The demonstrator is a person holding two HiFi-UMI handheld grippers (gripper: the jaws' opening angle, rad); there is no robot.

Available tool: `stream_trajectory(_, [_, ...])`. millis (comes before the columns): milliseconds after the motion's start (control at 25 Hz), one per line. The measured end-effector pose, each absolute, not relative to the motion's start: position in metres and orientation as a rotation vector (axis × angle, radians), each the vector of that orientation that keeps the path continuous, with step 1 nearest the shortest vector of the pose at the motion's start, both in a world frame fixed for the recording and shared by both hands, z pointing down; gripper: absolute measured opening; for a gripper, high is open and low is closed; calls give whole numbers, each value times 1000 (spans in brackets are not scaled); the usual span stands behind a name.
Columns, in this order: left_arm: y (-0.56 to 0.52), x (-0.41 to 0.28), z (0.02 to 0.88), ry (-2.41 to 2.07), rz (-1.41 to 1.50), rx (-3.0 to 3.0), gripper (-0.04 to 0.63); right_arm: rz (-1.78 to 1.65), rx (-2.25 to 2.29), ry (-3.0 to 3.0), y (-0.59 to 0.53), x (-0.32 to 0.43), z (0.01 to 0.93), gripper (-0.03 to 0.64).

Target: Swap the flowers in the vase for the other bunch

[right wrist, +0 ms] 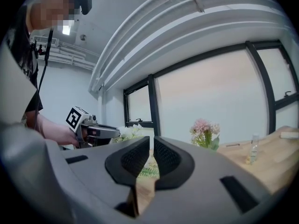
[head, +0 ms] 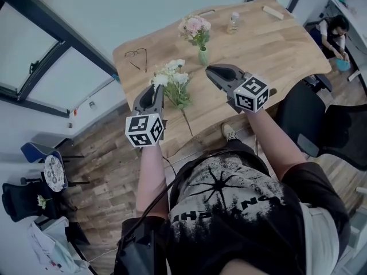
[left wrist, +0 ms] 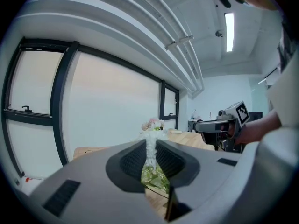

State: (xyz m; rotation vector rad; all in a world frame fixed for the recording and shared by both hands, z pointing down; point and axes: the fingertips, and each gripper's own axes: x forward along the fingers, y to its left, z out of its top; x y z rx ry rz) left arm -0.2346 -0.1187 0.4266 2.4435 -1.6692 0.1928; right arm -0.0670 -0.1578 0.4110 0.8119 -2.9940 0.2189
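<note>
Your left claw [left wrist: 150,149] is nearly closed and pinches the bunch of white flowers with green leaves [head: 172,78]. The grip sits high, close to the blooms, so the long thin stem trails back toward you across the near edge of the pale wooden counter [head: 275,47]. A grip that high can bruise the heads or let the bunch pivot, and the loose stem may then catch the counter's edge as you carry it.

Your right claw [head: 209,69] is empty, its pads pressed almost together, and it points toward the small pale-green glass vase [head: 203,56]. The bunch of pink flowers [head: 195,26] stands in that vase, so by my reading the swap is not yet made. Reach in with the right claw closed like this and it will push the pink stems aside instead of taking them, and could topple the slim vase. Pulling them out at an angle risks the same, because nothing steadies the vase. If it falls, the small clear bottle [head: 233,23] behind it is near enough to be struck.
</note>
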Motion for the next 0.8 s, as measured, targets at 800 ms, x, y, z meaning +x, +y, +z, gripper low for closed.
stream_trajectory(800, [-87,-242,432,-1664,176,2460,72,199,820,-2984,-118,-79,417,37])
